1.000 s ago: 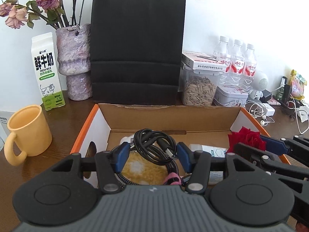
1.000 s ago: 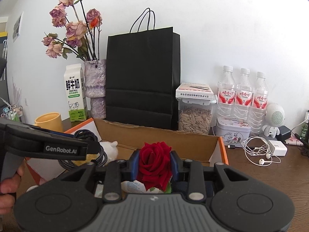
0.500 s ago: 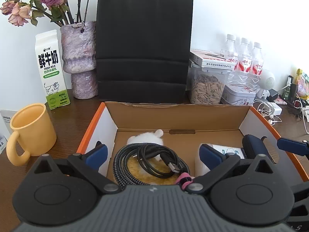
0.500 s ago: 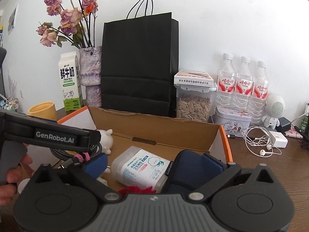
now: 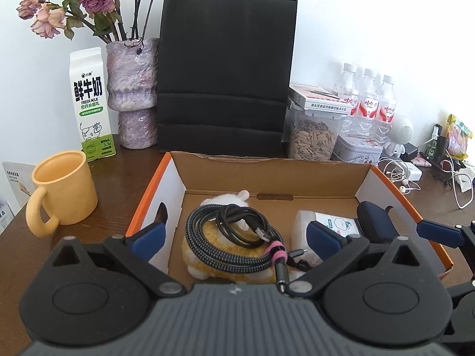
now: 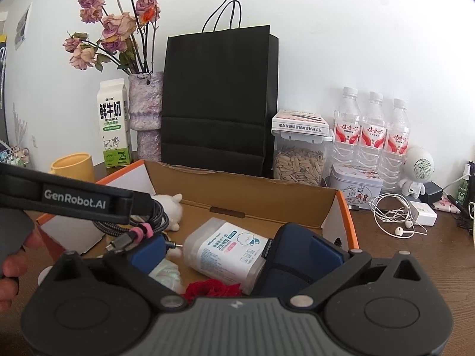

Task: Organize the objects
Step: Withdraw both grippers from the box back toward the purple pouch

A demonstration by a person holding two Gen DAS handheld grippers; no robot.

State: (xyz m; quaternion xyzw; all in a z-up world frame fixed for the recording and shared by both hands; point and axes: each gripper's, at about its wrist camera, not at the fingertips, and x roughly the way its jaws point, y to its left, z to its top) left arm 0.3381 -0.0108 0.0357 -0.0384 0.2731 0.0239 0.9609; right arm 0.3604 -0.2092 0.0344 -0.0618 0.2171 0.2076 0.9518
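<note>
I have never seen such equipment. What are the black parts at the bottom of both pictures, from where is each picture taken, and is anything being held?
The black parts are two hand-held grippers, each with two blue-padded fingers and its own camera looking forward. One picture comes from the left gripper, the other from the right gripper. Both stand open and hold nothing.

Both look into a cardboard box on a brown table. Inside lie a coiled cable on top of a plush toy, a white wipes pack, a dark blue pouch and a red rose. Beside the box stands a yellow mug; behind it, a black paper bag.
</note>
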